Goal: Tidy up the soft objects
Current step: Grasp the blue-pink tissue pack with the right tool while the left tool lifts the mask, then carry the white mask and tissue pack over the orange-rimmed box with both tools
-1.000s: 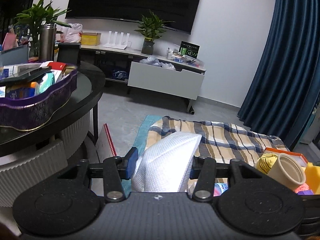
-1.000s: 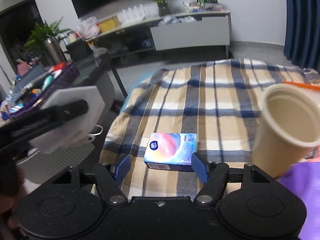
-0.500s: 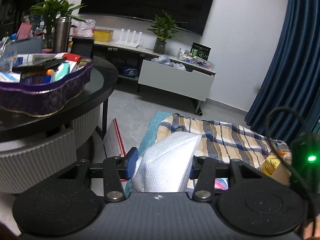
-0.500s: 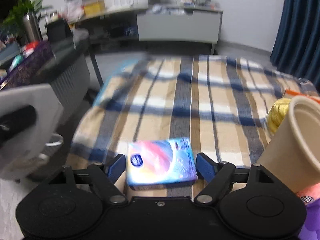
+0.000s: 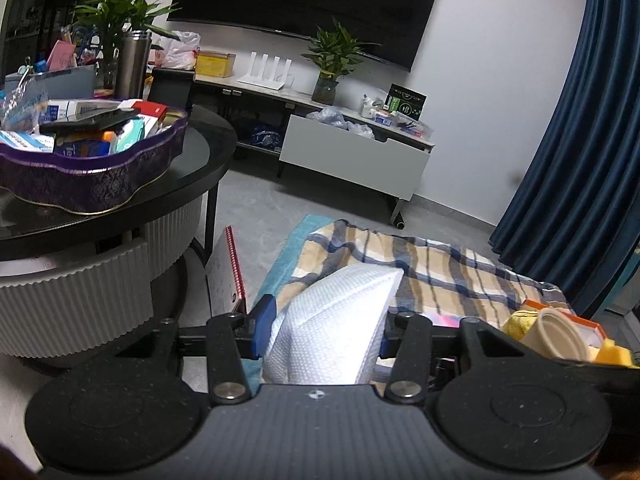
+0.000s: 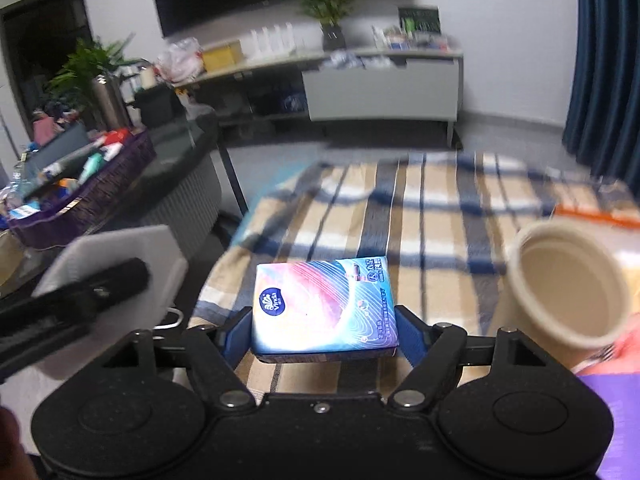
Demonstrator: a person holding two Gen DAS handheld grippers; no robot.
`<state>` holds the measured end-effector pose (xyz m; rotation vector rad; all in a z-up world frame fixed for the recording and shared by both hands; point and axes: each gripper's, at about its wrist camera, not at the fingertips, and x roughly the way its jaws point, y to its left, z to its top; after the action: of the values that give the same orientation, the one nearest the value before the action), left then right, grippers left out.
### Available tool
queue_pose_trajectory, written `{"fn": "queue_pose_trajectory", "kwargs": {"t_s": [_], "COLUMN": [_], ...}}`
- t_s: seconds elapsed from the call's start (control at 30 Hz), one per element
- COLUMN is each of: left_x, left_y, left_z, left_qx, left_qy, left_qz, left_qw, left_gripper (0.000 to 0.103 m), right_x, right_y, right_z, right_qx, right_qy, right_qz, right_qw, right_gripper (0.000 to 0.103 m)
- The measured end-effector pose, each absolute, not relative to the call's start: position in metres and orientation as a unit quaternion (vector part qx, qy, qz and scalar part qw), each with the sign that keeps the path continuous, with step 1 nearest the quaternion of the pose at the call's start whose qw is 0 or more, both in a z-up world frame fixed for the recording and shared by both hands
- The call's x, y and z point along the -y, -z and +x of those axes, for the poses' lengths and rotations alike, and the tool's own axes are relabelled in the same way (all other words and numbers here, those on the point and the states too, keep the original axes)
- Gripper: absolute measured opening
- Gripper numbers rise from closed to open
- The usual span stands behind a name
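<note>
The left wrist camera sits just behind the left tongs (image 5: 324, 330) and looks forward and a little down along the two fingers. It faces the wall with the television (image 5: 304, 4) and the low cabinet (image 5: 352, 160); the round desk (image 5: 120, 216) is close on its left side.

The right wrist camera sits behind the right tongs (image 6: 324, 330) and looks more steeply down at the checked blanket (image 6: 420, 208), which is very near.

Both views share the blanket, the paper cup (image 6: 568, 292) at the right edge, the cabinet, the television and the purple tray (image 5: 92, 184). The right view also shows the left tongs from the side, at its left edge.
</note>
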<state>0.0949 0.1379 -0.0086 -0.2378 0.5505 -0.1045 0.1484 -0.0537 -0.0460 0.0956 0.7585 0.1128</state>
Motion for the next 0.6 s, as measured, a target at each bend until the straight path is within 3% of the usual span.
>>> {"fn": "queue_pose_trajectory", "kwargs": {"t_s": [0.6], "left_x": [-0.083], "left_y": [-0.029], "left_z": [0.075], "left_qx": [-0.29], "left_qy": [0.053], "left_qz": [-0.093], "left_qw": [0.951], "left_gripper": [0.048], "right_x": [0.116], "right_y": [-0.027], "right_z": [0.081], "right_qx": [-0.298], "right_qy": [-0.047], "right_qz": [0.016], "right_qw": [0.953], "right_gripper": [0.088]}}
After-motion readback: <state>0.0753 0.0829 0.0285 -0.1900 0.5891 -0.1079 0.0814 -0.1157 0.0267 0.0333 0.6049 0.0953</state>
